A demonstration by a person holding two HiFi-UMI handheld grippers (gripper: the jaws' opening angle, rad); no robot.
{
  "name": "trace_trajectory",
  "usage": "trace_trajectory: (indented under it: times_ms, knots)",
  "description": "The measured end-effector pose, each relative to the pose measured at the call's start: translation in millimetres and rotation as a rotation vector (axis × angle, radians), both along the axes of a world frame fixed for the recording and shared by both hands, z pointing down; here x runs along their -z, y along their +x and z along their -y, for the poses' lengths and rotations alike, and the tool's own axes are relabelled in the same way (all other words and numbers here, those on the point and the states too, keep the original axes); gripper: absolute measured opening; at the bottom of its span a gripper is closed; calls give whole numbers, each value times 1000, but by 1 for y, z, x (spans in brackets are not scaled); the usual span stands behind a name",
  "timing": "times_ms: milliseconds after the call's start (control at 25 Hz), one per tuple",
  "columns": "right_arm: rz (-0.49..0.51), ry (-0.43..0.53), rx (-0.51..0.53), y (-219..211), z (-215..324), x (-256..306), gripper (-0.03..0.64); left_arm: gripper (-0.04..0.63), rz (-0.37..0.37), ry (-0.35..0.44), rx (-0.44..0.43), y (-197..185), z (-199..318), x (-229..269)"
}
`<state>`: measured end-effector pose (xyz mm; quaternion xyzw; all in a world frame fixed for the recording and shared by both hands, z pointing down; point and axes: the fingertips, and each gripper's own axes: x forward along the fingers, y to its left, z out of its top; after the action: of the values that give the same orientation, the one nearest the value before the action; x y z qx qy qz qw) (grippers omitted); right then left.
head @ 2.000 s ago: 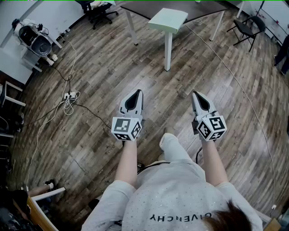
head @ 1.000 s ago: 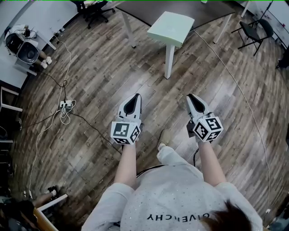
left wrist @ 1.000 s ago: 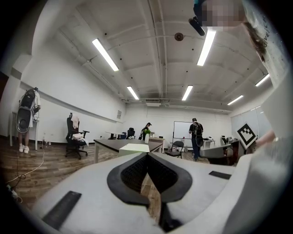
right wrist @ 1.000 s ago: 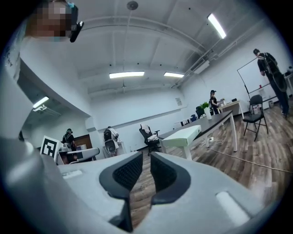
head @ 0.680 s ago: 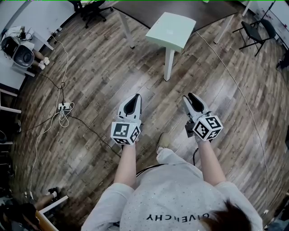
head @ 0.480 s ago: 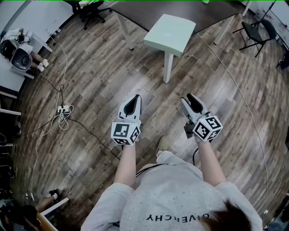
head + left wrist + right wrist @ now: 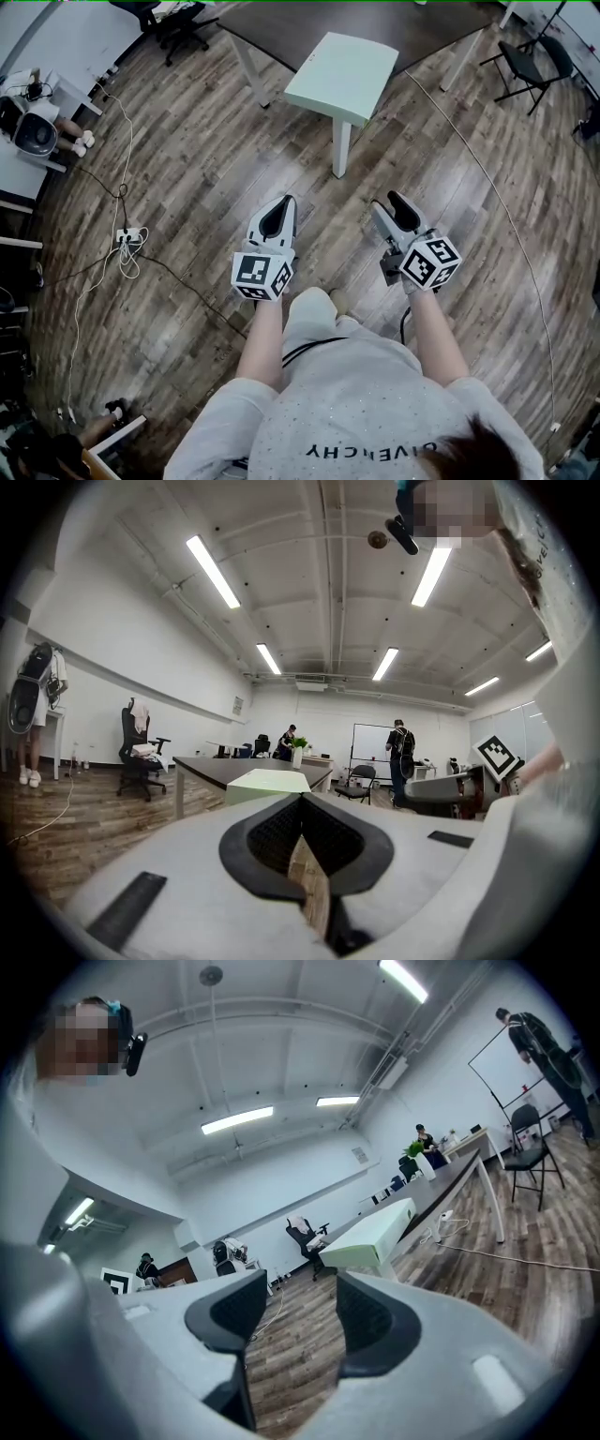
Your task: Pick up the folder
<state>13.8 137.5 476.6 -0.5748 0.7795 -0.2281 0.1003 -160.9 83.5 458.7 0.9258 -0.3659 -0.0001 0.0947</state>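
**Change observed.** Over the last two seconds the small pale green counter (image 7: pixel 342 75) has drawn closer in the head view. The person carrying the tools has walked toward it across the floor (image 7: pixel 187 169), and one leg (image 7: pixel 311 314) now shows forward between the forearms. The right gripper (image 7: pixel 395 214) has just been opening. Its jaws, which were nearly together a second ago, now stand moderately apart with only floor showing between them. The left gripper (image 7: pixel 278 212) is unchanged, with its jaw tips meeting and nothing between them.

**Bearing on the task.** The folder cannot be made out in any view. The pale green top looks bare from above, and the dark counter (image 7: pixel 309 23) behind it is cut off by the frame edge. Judged from this, the work is still in the approach stage. The opened right gripper suggests preparation for a grasp, but no target is yet confirmed.

**Materials and shapes.**
- **Pale green counter:** a flat, smooth, matt rectangular slab with squared edges, seen on a single white post.
- **Dark counter:** a broad brown-black slab on slim pale legs.
- **Floor:** wood-grain planking in mixed grey and brown with a slight sheen.
- **Cable:** a thin cable (image 7: pixel 525 234) runs across the floor at the right.
- **Grippers:** each has a white moulded shell with black ribbed pads set into the jaws, and a cube with square markers at the rear.
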Motion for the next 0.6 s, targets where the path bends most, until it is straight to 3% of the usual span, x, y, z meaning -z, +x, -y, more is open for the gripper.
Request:
trace_trajectory:
  times_ms: [320,600]
  knots:
    - [58,-12,-29,30,31,-11,230,-2,31,-6,-32,33,31,-7]
    - [69,-33,-7,55,83,-17,239,-2,1,-18,-11,63,87,-15]
